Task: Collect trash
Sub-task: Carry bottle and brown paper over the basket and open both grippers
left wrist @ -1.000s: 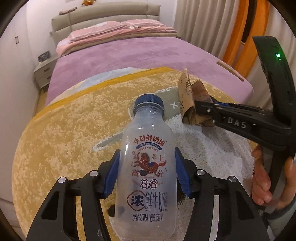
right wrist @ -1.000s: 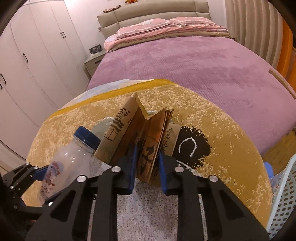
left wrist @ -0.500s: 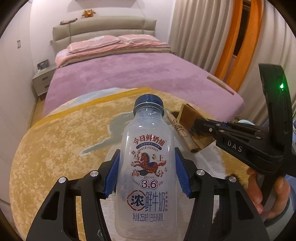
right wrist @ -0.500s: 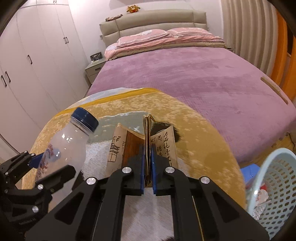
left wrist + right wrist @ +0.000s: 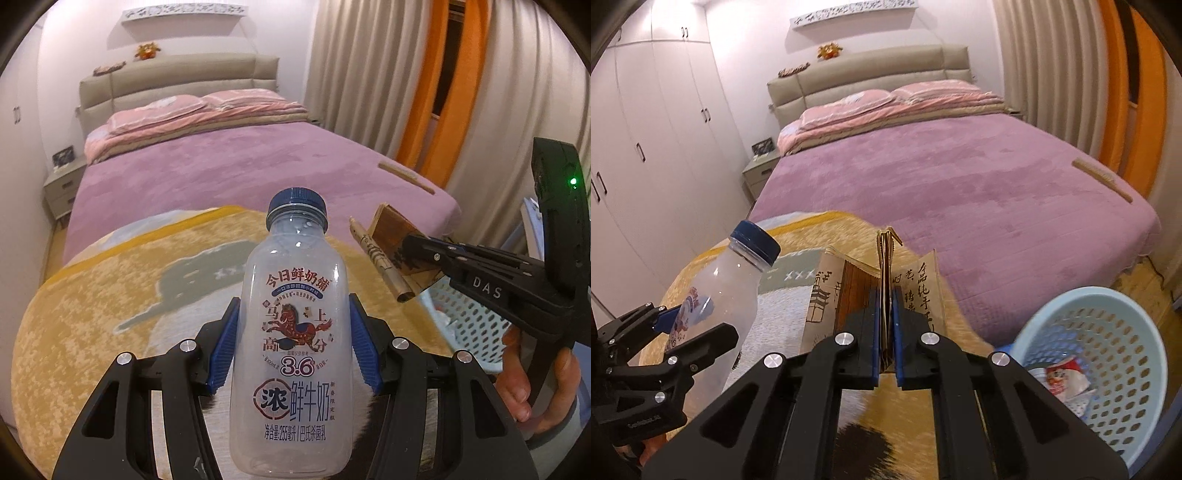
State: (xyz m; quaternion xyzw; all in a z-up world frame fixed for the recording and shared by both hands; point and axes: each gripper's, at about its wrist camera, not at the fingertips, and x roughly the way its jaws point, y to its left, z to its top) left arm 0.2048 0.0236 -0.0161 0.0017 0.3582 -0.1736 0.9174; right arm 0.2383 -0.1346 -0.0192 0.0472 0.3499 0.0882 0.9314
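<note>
The left hand-held gripper (image 5: 293, 345) clamps an empty milk bottle (image 5: 293, 354) upright between its blue pads (image 5: 224, 345), which press the bottle's sides at mid-body; the dark blue cap (image 5: 297, 205) points to 12 o'clock in the left wrist view. The bottle is clear plastic with a horse label and Chinese print.

In that same view the right hand-held gripper (image 5: 410, 251) reaches in from 3 o'clock, its jaws closed flat on a folded brown paper bag (image 5: 388, 236), with the person's right hand (image 5: 532, 384) on its handle. Under it, at 4 o'clock, shows the rim of a pale blue perforated basket (image 5: 469, 317).

From the right wrist view, the paper bag (image 5: 886, 280) stands squeezed thin between the blue pads (image 5: 874, 332), its printed flaps spreading to either side. The basket (image 5: 1108, 350) sits on the floor at 4 o'clock, near the gripper, holding some crumpled wrappers (image 5: 1065, 376). The bottle (image 5: 727, 295) leans at 9 o'clock. A yellow patterned rug (image 5: 798, 236) lies below both tools, and a bed with a purple cover (image 5: 960, 177) fills the background at 12 o'clock.
</note>
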